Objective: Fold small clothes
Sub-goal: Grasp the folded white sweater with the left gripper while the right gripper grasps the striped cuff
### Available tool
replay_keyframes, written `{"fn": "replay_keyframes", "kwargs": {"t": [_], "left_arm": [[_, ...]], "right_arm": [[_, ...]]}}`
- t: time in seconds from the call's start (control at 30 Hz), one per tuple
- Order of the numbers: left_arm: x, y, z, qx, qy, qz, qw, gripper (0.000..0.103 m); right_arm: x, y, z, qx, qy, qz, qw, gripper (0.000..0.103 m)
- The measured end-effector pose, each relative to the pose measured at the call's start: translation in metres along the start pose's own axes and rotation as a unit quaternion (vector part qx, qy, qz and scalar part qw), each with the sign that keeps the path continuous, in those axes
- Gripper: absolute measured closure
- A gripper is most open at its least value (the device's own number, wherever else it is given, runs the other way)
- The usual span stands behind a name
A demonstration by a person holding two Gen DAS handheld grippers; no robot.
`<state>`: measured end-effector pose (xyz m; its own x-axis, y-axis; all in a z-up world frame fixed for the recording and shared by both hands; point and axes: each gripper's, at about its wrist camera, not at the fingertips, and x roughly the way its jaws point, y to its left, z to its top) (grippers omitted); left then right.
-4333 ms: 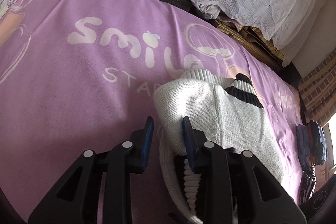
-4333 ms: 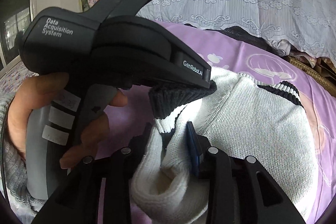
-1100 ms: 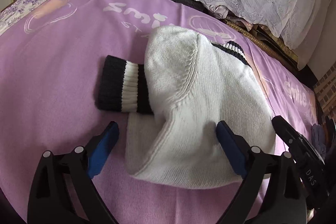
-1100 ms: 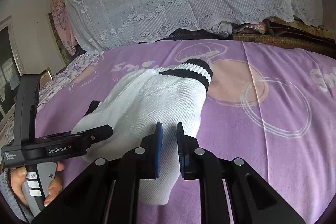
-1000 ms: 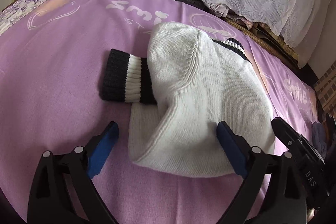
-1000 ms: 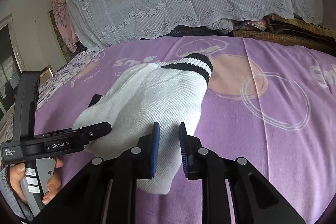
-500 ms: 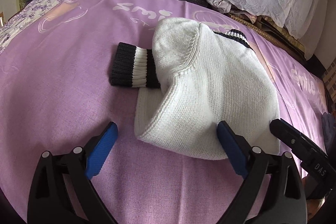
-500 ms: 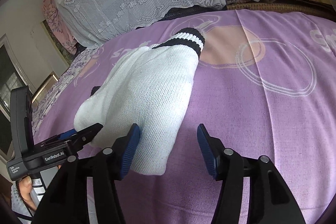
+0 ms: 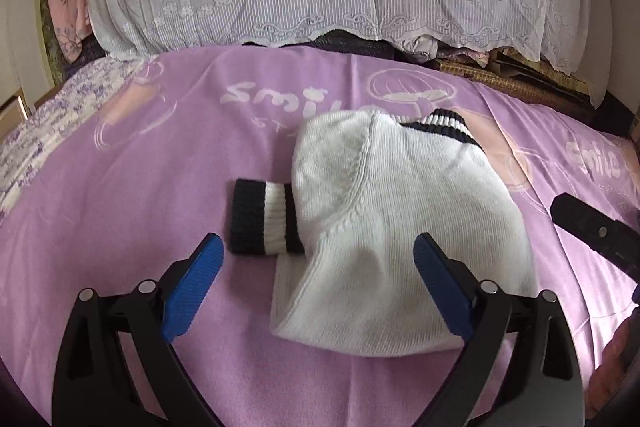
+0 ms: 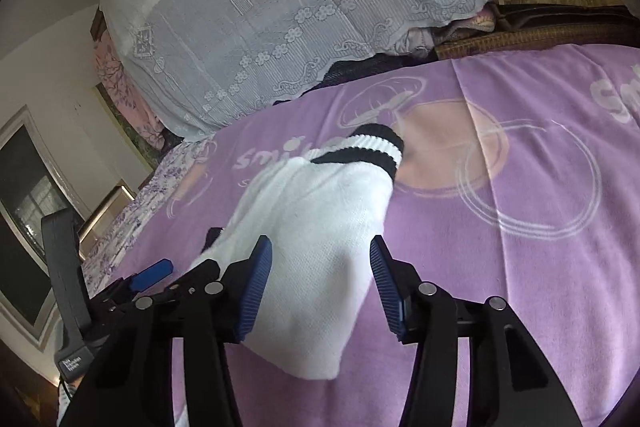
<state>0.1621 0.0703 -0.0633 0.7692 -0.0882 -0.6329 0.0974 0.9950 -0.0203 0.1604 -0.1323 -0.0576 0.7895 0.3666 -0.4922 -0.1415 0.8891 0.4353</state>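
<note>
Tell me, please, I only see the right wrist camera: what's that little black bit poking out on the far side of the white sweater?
Observer: It's a sleeve cuff, black with a white band, sticking out from under the folded white sweater.
Operator: Is the left gripper holding it?
Observer: No. The left gripper is open wide and grips nothing.
Operator: Is the cuff tucked in?
Observer: No. It lies flat on the purple blanket, outside the fold.
</note>
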Motion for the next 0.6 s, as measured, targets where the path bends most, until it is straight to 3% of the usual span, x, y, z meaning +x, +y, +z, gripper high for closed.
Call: {"fn": "replay_keyframes", "kwargs": {"t": [0.13,0.3,0.47,0.6], "left_arm": [[0.008,-0.004,0.013,0.004,-0.008,0.002,1.0000,0.010],[0.030,-0.006,0.014,0.008,0.014,0.011,0.9998,0.010],[0.039,-0.007,0.009,0.013,0.021,0.019,0.9995,0.004],[0.043,-0.005,0.007,0.007,0.024,0.017,0.9995,0.004]], "right_arm": [[0.023,0.018,0.022,-0.007,0.011,0.034,0.999,0.053],[0.057,0.027,0.023,0.004,0.039,0.065,0.997,0.053],[0.073,0.007,0.016,0.039,0.051,0.073,0.995,0.057],[0.070,-0.031,0.022,0.112,0.038,0.073,0.990,0.057]]}}
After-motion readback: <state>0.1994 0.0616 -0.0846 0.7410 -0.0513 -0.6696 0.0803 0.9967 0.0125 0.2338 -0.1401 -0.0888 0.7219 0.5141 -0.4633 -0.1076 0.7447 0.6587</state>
